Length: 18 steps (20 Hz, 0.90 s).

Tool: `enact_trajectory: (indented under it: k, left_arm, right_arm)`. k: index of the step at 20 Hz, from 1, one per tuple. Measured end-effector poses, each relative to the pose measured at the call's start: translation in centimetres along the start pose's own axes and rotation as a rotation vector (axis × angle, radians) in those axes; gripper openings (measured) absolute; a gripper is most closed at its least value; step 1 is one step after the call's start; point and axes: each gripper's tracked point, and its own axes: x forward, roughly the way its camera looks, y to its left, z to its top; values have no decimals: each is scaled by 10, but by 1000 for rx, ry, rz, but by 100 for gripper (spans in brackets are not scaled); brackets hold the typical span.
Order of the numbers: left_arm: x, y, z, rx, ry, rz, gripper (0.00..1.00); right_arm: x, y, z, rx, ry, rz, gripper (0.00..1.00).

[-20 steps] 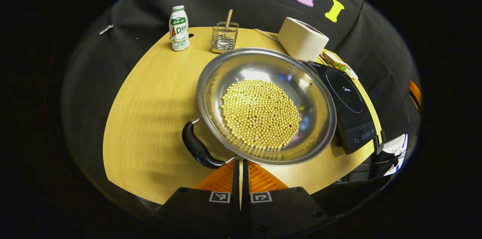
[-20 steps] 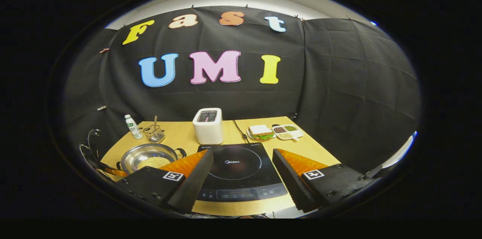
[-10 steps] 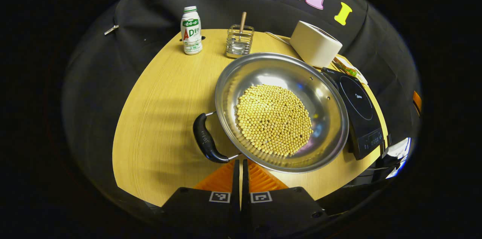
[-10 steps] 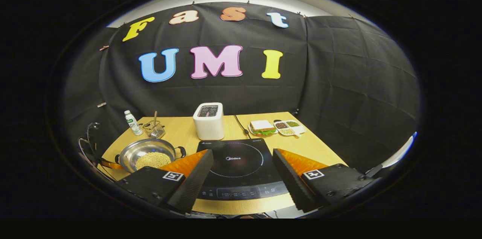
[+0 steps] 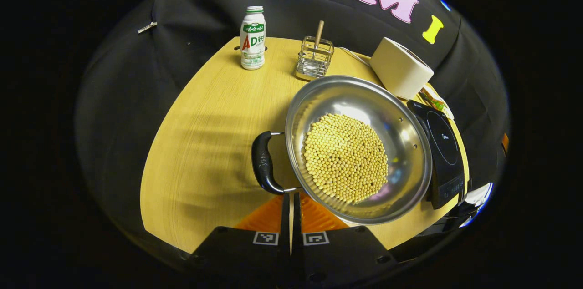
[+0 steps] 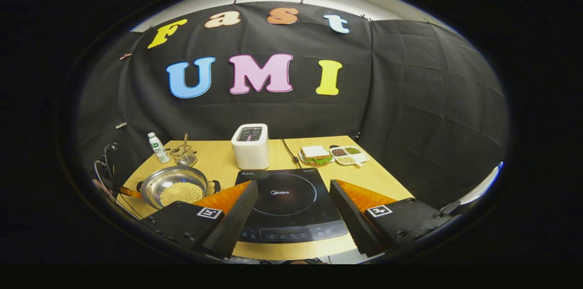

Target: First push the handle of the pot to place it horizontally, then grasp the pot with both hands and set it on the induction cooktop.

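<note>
Left tool (image 5: 290,198) has its fingers pressed together with nothing between them, tips just at the near end of the pot's black handle (image 5: 263,168) by the pot rim. Right tool (image 6: 291,209) is spread wide and holds nothing, hovering over the near edge of the induction cooktop (image 6: 288,207). Steel pot (image 5: 412,143) full of soybeans (image 5: 346,157) sits on the table (image 5: 205,143), left of the cooktop and just beside it; in the right gripper view it lies at left (image 6: 157,182), with a handle at each side of it. Far side of the table: milk bottle (image 5: 253,38), wire holder (image 5: 314,57), white toaster (image 5: 401,68). Sandwich plate (image 6: 315,155) and divided snack dish (image 6: 348,154) at far right.
</note>
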Motion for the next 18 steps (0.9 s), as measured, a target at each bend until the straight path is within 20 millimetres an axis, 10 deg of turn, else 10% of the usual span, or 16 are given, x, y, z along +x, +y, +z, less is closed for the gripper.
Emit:
enact_trajectory:
  k: [18]
  left_arm:
    - [16,26,32,0,-18,55,5]
  right_arm:
    - [27,27,-23,60,121,52,99]
